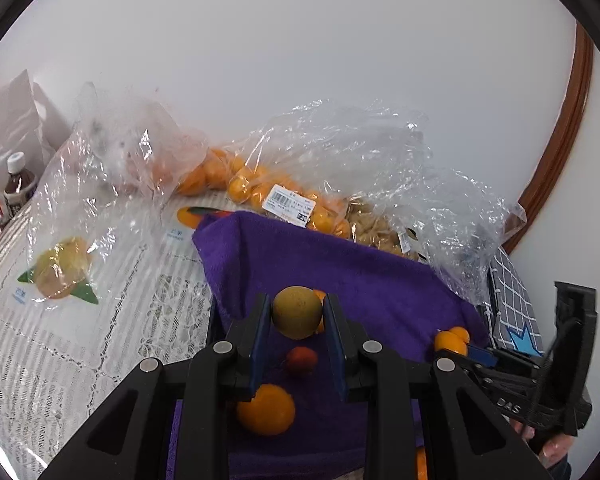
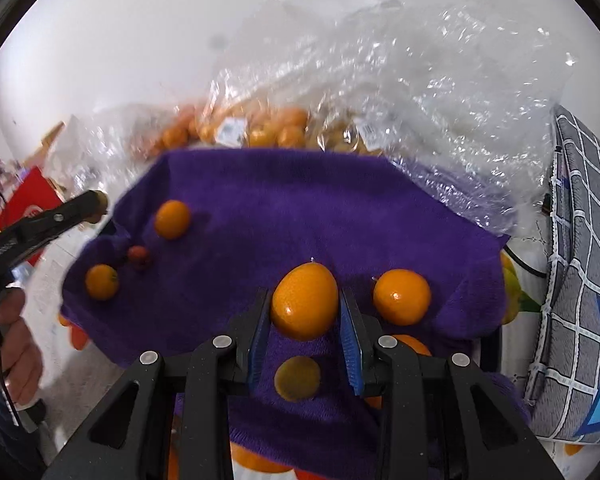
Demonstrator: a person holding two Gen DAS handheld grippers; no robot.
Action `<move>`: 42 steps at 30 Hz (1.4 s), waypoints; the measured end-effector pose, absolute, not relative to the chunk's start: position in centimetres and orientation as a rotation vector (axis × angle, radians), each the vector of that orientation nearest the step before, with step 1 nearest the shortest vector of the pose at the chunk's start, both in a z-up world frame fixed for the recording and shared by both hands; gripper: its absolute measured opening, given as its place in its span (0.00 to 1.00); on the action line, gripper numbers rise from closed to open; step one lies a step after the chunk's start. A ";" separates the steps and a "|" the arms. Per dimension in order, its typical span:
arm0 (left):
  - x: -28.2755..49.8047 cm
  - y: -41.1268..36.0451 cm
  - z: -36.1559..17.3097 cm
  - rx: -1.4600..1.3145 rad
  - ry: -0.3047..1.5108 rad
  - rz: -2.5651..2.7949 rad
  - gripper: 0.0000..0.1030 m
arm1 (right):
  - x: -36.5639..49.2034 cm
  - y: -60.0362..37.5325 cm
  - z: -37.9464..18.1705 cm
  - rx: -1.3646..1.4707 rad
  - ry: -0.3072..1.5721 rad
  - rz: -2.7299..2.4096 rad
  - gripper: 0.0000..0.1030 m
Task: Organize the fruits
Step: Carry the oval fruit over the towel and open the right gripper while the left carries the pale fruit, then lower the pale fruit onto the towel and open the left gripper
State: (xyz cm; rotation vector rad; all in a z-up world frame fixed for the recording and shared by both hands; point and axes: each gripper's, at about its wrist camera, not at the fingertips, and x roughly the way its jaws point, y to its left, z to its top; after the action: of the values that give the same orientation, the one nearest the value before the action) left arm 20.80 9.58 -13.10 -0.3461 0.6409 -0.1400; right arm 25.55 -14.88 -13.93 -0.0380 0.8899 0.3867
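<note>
A dull yellow-green round fruit (image 1: 297, 312) sits pinched between the fingers of the left gripper (image 1: 296, 314), raised above the purple towel (image 1: 364, 280); the right gripper (image 2: 305, 307) likewise has its fingers closed against an oval orange kumquat (image 2: 304, 300) over the same towel. Loose on the towel lie more kumquats (image 2: 172, 219), another (image 2: 402, 297), and a small red fruit (image 2: 139, 257). Behind, clear plastic bags (image 1: 340, 152) on the desk (image 1: 60, 352) are mostly full of orange fruit. Sorting looks barely begun: a handful laid out, most bagged.
</note>
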 end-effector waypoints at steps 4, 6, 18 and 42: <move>20.8 9.1 -13.3 -0.335 0.649 -0.172 0.25 | 25.9 -14.2 -15.0 -0.052 0.923 0.385 0.32; 20.8 8.7 -13.3 -0.322 0.645 -0.197 0.25 | 25.5 -14.1 -15.0 -0.064 0.909 0.386 0.33; 22.1 4.2 -14.1 -0.237 0.774 -0.276 0.25 | 22.4 -18.6 -12.2 -0.027 0.767 0.334 0.50; 17.4 4.7 -12.1 -0.102 0.792 -0.141 0.44 | 16.7 -20.4 -11.7 0.009 0.715 0.286 0.50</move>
State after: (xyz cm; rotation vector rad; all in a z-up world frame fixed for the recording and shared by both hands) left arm 17.38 4.66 -12.09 -0.1023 0.7920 -0.1411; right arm 16.68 -20.37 -11.74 0.0089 0.7146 0.2862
